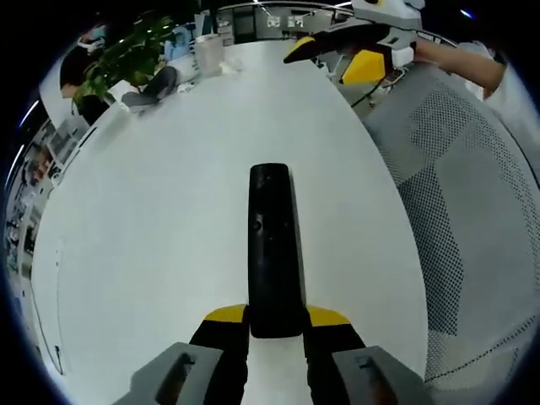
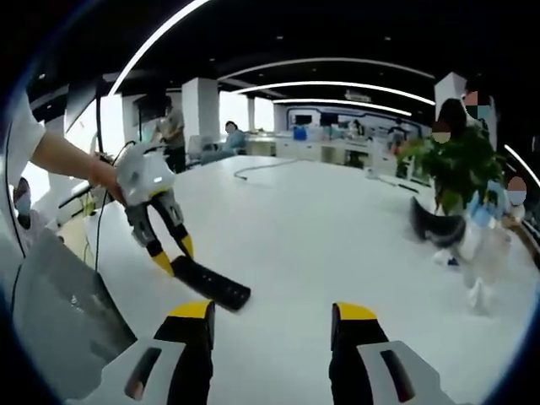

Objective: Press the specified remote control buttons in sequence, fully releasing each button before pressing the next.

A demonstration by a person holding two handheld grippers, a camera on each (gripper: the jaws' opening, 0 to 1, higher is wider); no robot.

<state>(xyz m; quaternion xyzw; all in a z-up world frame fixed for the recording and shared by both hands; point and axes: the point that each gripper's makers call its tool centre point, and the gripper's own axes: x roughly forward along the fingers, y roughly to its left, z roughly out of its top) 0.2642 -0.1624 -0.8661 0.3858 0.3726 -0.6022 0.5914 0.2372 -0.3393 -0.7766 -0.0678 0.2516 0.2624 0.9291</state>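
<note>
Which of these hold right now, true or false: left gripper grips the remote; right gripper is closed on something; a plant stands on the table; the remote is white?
1. The left gripper grips the remote. True.
2. The right gripper is closed on something. False: its jaws stand open with nothing between them.
3. A plant stands on the table. True.
4. The remote is white. False: it is black.

Remote [image 1: 272, 253] between left gripper [image 1: 277, 319] jaws, above table [image 1: 152, 236]; plant [image 1: 126, 55] far behind.
</note>
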